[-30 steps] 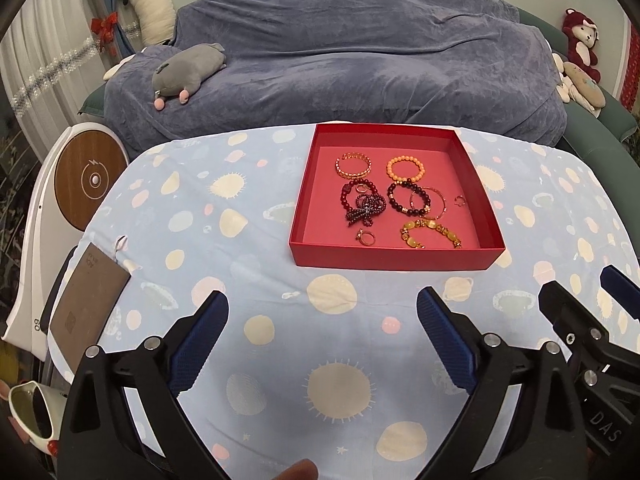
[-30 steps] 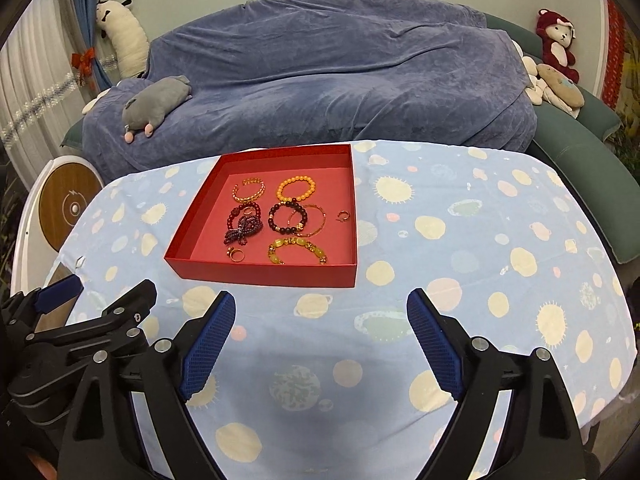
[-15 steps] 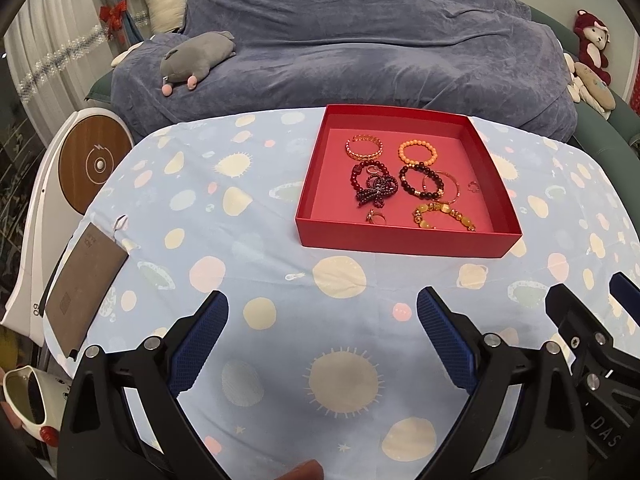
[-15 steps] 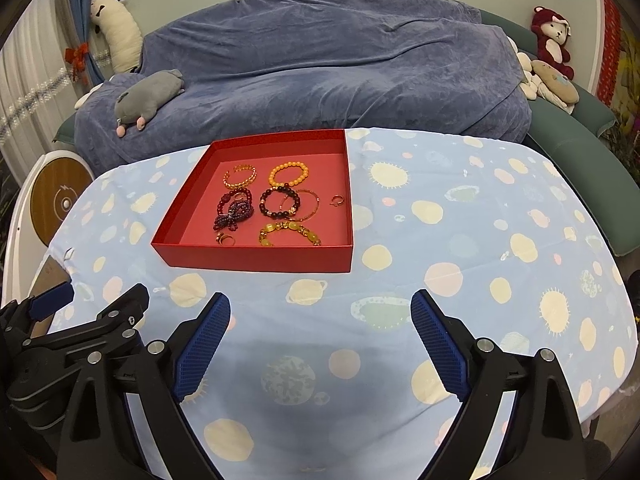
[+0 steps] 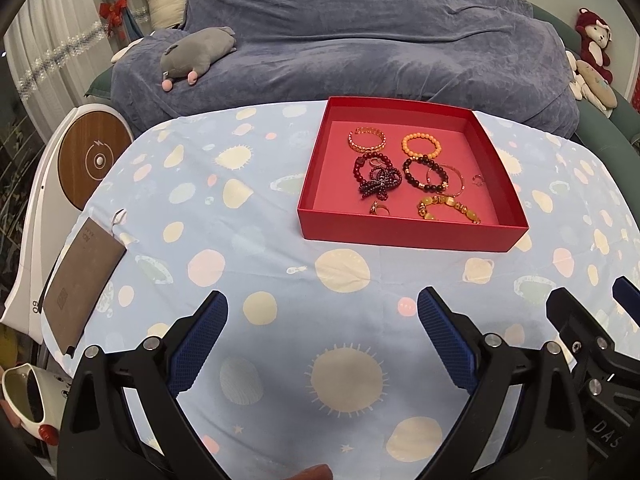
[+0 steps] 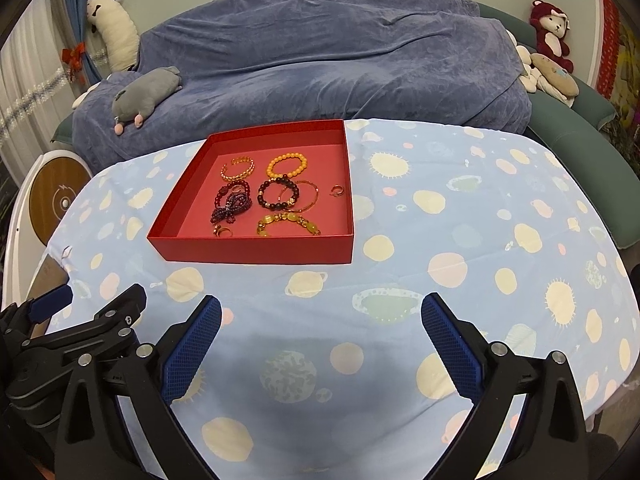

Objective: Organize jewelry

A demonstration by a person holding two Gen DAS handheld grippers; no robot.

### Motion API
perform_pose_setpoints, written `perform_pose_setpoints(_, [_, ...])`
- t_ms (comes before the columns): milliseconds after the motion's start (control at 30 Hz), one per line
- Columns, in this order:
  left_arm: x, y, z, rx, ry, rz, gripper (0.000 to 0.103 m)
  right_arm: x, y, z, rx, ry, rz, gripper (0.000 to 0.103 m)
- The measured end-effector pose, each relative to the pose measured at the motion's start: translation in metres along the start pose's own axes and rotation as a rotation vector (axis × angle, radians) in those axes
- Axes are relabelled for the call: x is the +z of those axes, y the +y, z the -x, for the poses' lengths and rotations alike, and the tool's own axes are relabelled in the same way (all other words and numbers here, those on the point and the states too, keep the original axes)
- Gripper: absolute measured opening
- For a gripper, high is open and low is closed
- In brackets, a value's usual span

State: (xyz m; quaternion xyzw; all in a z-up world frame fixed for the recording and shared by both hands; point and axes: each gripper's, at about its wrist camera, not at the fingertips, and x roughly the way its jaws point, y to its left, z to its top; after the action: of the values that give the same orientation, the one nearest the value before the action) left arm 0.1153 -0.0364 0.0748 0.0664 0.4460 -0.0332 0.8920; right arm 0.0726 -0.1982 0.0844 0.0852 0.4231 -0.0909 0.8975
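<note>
A red tray (image 5: 404, 235) (image 6: 256, 249) stands on the blue patterned tablecloth and holds several bracelets and rings. Among them are an orange bead bracelet (image 5: 421, 146) (image 6: 287, 164), a gold bracelet (image 5: 367, 139), a dark bead bracelet (image 5: 425, 174), a dark red tangle of beads (image 5: 377, 181) (image 6: 232, 203) and an amber bracelet (image 5: 448, 208). My left gripper (image 5: 322, 310) is open and empty, above the cloth in front of the tray. My right gripper (image 6: 321, 314) is open and empty, in front of the tray and a little to its right.
A brown card (image 5: 82, 280) lies at the cloth's left edge. A white stand with a wooden disc (image 5: 94, 160) is left of the table. A sofa under a blue cover (image 6: 320, 60) with plush toys runs behind the table.
Both grippers have risen and tilted, so the tray sits lower in the frame and looks slightly farther. The jewelry has not moved. Both stay open.
</note>
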Motion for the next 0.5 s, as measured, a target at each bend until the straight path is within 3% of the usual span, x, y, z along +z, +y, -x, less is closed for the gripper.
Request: perform_pose_setpoints(500, [0.0076, -0.0018, -0.0094, -0.016, 0.004, 0.002, 0.092, 0.0041, -0.0024, -0.0081, -0.002, 0.007, -0.001, 0.097])
